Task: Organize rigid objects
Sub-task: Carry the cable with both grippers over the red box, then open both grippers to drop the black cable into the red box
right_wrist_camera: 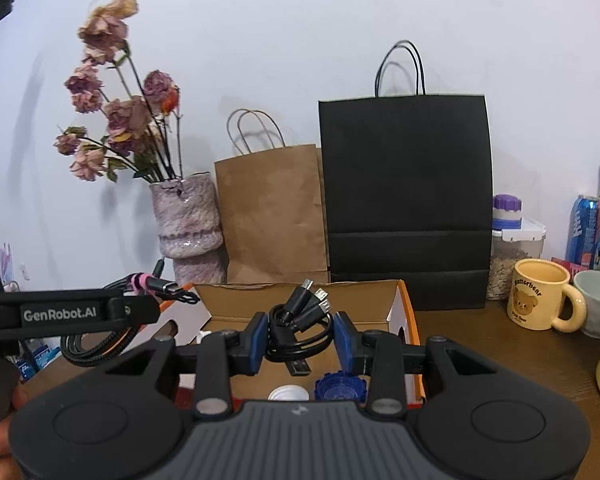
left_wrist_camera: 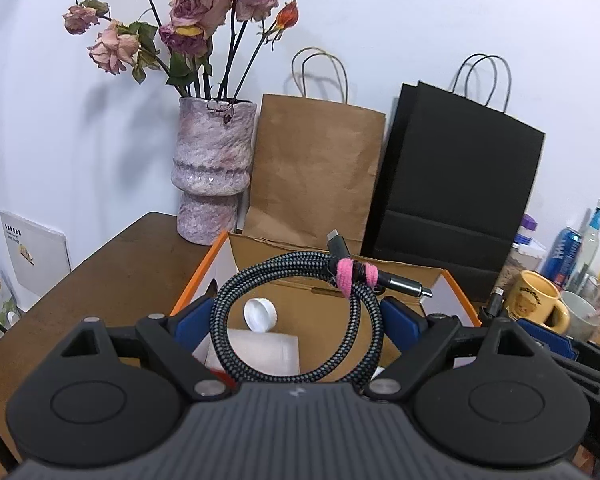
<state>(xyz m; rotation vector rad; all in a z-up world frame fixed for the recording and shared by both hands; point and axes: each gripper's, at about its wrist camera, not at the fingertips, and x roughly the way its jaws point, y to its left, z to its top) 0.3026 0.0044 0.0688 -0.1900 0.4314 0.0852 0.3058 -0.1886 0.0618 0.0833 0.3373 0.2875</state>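
Note:
My left gripper (left_wrist_camera: 296, 316) is shut wide on a coiled grey braided cable (left_wrist_camera: 288, 260) bound with a pink tie (left_wrist_camera: 346, 276). It holds the coil above an open orange-edged cardboard box (left_wrist_camera: 198, 276). The right wrist view shows this coil (right_wrist_camera: 96, 350) hanging at the left. My right gripper (right_wrist_camera: 302, 340) is shut on a bundle of thin black cable (right_wrist_camera: 300, 312), its plugs sticking up, over the same box (right_wrist_camera: 410, 312). Inside the box lie a white cap (left_wrist_camera: 260, 314), a white packet (left_wrist_camera: 264, 350) and a blue cap (right_wrist_camera: 340, 390).
Behind the box stand a pink vase of dried roses (left_wrist_camera: 212, 172), a brown paper bag (left_wrist_camera: 316, 172) and a black paper bag (right_wrist_camera: 408, 200). To the right are a yellow bear mug (right_wrist_camera: 540, 296), a grey cup (right_wrist_camera: 598, 304), a blue can (right_wrist_camera: 584, 232) and a jar (right_wrist_camera: 516, 256).

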